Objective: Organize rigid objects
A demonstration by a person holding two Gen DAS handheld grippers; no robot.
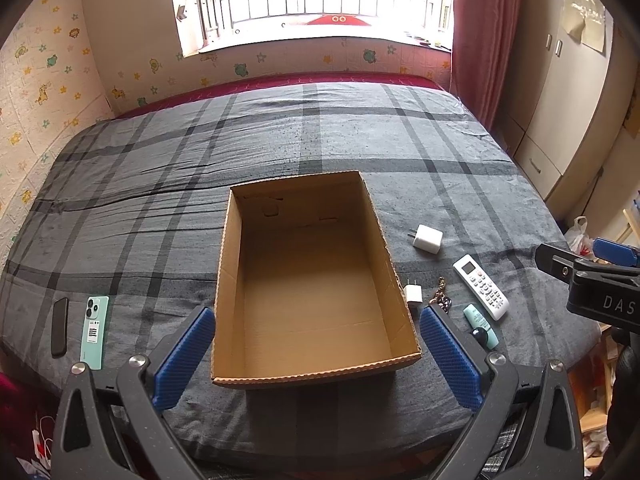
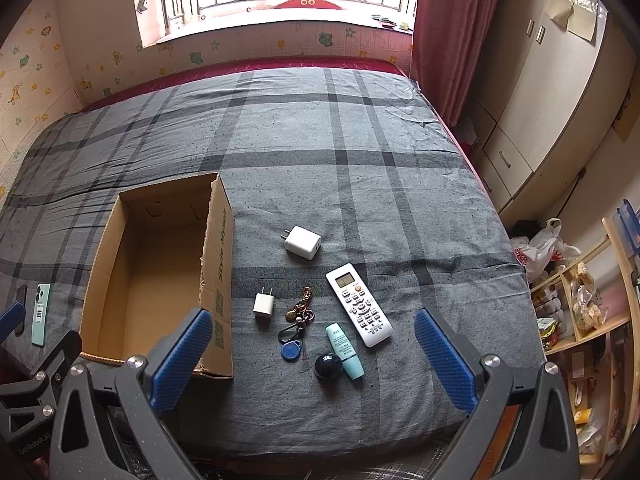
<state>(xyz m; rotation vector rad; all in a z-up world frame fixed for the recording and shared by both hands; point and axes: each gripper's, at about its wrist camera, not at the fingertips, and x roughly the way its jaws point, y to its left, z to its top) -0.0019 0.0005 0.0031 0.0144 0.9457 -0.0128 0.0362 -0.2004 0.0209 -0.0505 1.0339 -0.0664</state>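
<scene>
On the plaid bed cover (image 2: 360,160) sits an open cardboard box (image 1: 312,376) with nothing inside; left of it lie a mint phone (image 1: 94,331) and a dark case (image 1: 60,332), well apart from the rest. Right of the box: big white charger (image 2: 303,243), small charger (image 2: 263,306), keyring with blue fob (image 2: 296,320), white remote (image 2: 359,304), teal tube (image 2: 345,345), dark round cap (image 2: 328,366). Left gripper (image 1: 316,360) and right gripper (image 2: 314,360) both hover spread wide, holding nothing.
</scene>
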